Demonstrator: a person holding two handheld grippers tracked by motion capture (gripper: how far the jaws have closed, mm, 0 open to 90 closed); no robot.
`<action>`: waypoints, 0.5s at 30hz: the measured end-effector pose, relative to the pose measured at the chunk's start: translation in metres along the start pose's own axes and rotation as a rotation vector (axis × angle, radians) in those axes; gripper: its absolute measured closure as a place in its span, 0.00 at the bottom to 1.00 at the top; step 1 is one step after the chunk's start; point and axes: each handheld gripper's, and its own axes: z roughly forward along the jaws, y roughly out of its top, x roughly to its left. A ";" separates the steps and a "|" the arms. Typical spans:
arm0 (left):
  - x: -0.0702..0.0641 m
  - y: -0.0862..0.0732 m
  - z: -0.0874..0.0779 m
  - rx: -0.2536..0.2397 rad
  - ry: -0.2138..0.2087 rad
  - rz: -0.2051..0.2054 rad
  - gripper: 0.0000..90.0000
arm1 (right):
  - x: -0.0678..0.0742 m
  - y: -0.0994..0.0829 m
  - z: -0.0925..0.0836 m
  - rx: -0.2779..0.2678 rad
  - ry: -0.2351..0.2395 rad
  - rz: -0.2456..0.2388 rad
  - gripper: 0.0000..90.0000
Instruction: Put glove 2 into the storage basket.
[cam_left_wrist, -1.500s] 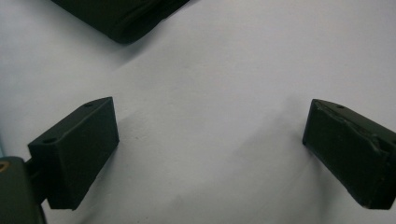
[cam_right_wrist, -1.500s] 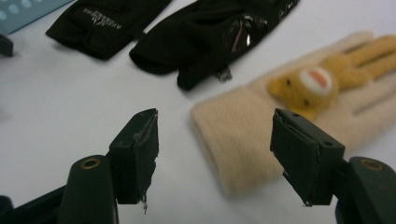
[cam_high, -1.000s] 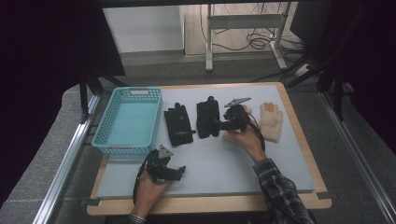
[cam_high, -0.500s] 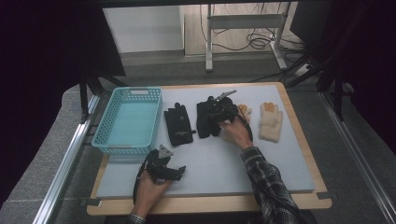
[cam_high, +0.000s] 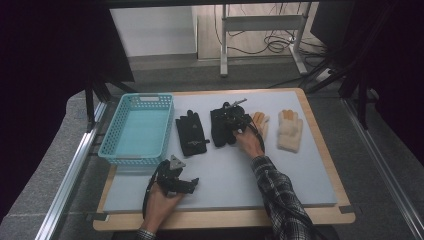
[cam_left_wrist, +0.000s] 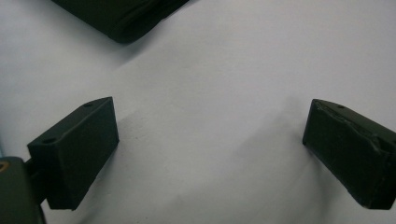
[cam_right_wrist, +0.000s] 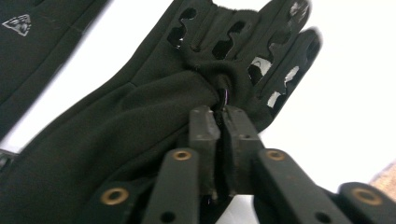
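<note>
Two black gloves lie side by side mid-table. My right gripper (cam_high: 235, 122) sits over the right-hand black glove (cam_high: 220, 132). In the right gripper view its jaws have just been closing, and the right gripper (cam_right_wrist: 220, 112) is now shut on a pinched fold of that glove (cam_right_wrist: 140, 116) near the base of its fingers. The other black glove (cam_high: 191, 133) lies flat to the left and also shows in the corner (cam_right_wrist: 28, 32). My left gripper (cam_high: 192, 184) rests near the front edge. It (cam_left_wrist: 210, 140) is open over bare table, with a black glove's edge (cam_left_wrist: 121, 18) beyond it.
A turquoise basket (cam_high: 111, 155) stands at the left of the table. Two cream gloves with orange fingertips (cam_high: 290, 131) (cam_high: 260, 122) lie right of the black pair. The grey mat (cam_high: 280, 180) has free room in front. Table legs and cables are on the floor behind.
My right hand moved left from beside the cream gloves onto the right black glove, and its jaws closed on the fabric. The left hand stayed put.
</note>
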 end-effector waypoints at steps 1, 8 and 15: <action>0.000 0.000 0.000 0.000 0.000 0.000 0.04 | 0.001 0.001 -0.001 0.006 0.001 -0.007 0.93; 0.000 0.000 0.000 0.000 0.000 0.001 0.04 | -0.003 0.000 -0.015 -0.034 0.048 0.026 0.95; 0.000 0.000 0.000 0.000 0.000 0.001 0.04 | -0.002 0.000 -0.051 -0.109 0.095 0.069 0.95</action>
